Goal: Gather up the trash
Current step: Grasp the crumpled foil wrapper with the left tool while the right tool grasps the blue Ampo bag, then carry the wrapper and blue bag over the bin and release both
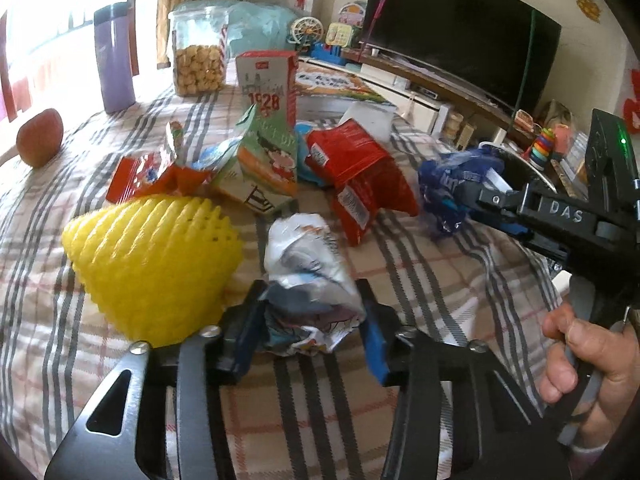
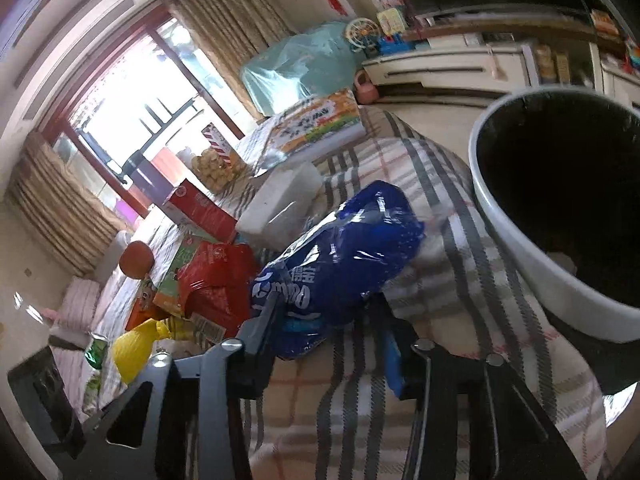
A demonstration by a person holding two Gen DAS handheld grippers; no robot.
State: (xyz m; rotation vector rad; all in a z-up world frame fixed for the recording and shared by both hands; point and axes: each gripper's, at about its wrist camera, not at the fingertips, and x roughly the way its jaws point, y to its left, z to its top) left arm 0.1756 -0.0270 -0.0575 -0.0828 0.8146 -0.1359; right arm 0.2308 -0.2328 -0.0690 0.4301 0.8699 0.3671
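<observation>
Resting on the plaid tablecloth [image 1: 400, 264], the trash is lying in a loose row across the table. Going left to right in the left wrist view, a yellow foam fruit net [image 1: 154, 264] is sitting just beside the left gripper [image 1: 310, 316], whose blue-padded fingers [image 1: 374, 344] are pressing on both sides of a crumpled white wrapper [image 1: 308, 264], so that gripper is clamping the wrapper. Behind it, a torn green snack carton [image 1: 264, 164] and a red snack bag [image 1: 360, 180] are lying near each other, with an upright red-and-white carton [image 1: 266, 84] standing further back. Further right, a person's hand [image 1: 588, 360] is holding the right gripper [image 1: 486, 200], which is reaching into a crumpled blue plastic bag [image 1: 448, 184].

In the right wrist view, the blue plastic bag [image 2: 340, 256] is sitting between the right gripper [image 2: 328, 320] fingers and bulging forward past them; the fingers are pinching its near end. To its right, a white-rimmed trash bin [image 2: 516, 232] with a dark inside is standing at the table's edge.

Around the room, an apple [image 1: 40, 142], a purple tumbler [image 1: 114, 58] and a jar of snacks [image 1: 198, 54] are standing at the table's far side by a bright curtained window [image 2: 132, 108], and a dark television [image 1: 464, 28] is sitting on a low cabinet.
</observation>
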